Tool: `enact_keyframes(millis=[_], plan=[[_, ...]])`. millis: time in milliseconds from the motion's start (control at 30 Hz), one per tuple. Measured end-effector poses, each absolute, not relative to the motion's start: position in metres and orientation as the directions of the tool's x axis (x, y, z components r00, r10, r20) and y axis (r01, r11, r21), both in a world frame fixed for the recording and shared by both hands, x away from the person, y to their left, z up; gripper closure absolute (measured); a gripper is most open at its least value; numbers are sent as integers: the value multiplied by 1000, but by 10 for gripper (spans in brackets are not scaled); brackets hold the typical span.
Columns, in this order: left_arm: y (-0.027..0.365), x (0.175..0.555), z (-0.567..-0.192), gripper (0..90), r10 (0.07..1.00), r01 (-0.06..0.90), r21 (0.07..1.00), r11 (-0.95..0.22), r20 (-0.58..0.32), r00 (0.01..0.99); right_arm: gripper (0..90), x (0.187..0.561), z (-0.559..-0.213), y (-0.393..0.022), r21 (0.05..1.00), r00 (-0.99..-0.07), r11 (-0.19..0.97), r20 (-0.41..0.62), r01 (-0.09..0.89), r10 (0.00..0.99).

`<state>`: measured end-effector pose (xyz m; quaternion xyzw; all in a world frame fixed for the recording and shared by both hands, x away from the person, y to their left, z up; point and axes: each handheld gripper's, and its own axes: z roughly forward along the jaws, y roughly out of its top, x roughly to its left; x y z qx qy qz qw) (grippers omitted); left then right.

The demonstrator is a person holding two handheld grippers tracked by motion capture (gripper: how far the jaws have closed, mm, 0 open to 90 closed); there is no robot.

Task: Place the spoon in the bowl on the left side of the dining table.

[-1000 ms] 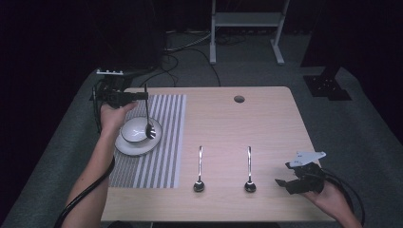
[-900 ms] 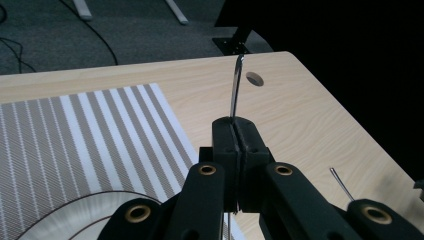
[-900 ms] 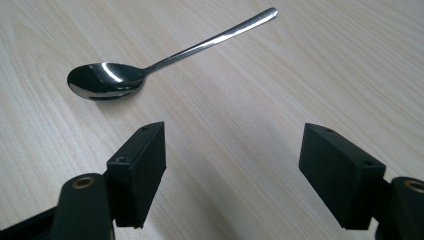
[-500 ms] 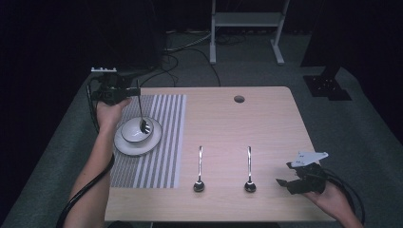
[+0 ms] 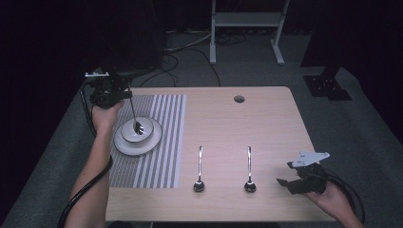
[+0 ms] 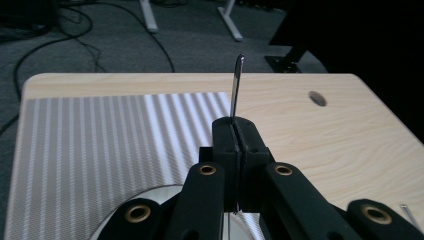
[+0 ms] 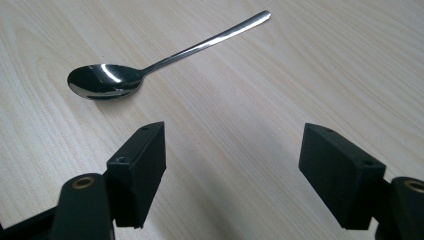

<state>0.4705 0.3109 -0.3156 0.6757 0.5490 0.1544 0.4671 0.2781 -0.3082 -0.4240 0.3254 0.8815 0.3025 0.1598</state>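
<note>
Work in hand: setting a spoon into the bowl on the plate, at the left of the high view.
Left gripper (image 5: pixel 124 95): jaws clamped tight on the handle of the held spoon (image 5: pixel 135 118); in the left gripper view the handle (image 6: pixel 236 85) stands up out of the closed jaws.
Held spoon, axis: steep, slightly tilted; handle up at the gripper, spoon head down and to the lower right, inside the bowl (image 5: pixel 138 129).
Bowl and plate: the bowl sits on the white plate (image 5: pixel 124 147), which lies on the striped mat (image 5: pixel 166 137) at centre left of the frame.
Key relation: the bowl lies directly below and a little right of the left gripper, so the coming move looks like a short drop and release; whether the spoon head touches the bowl's floor I cannot tell.
Right gripper (image 5: pixel 285 183): jaws wide apart, holding nothing, low at the lower right of the high view.
Spoons on the table: a middle spoon (image 5: pixel 199 168) and a right spoon (image 5: pixel 249 167), long axes parallel, heads toward the bottom edge.
Nearer hand: the right gripper is just beside the right spoon (image 7: pixel 150 67), which lies up and to the left of its jaws in the right gripper view.
</note>
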Motion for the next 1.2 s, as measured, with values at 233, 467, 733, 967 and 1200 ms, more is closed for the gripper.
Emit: enact_keyframes(millis=[233,467,733,967,1200], plan=[[322,470,-331,893,898,609,791,67,-314,308,255,280,-423,-305,637,-743,611,-88,470,664],[327,470,-345,893,901,620,780,83,-326,288,255,282,-425,-302,628,-746,619,-90,472,660],[332,470,-358,892,905,640,763,87,-329,268,255,282,-426,-302,627,-745,617,-86,476,662],[340,468,-365,873,908,654,749,103,-339,245,255,282,-427,-303,625,-744,616,-82,479,663],[348,467,-374,844,909,672,732,115,-351,226,255,283,-429,-303,623,-744,613,-74,485,664]])
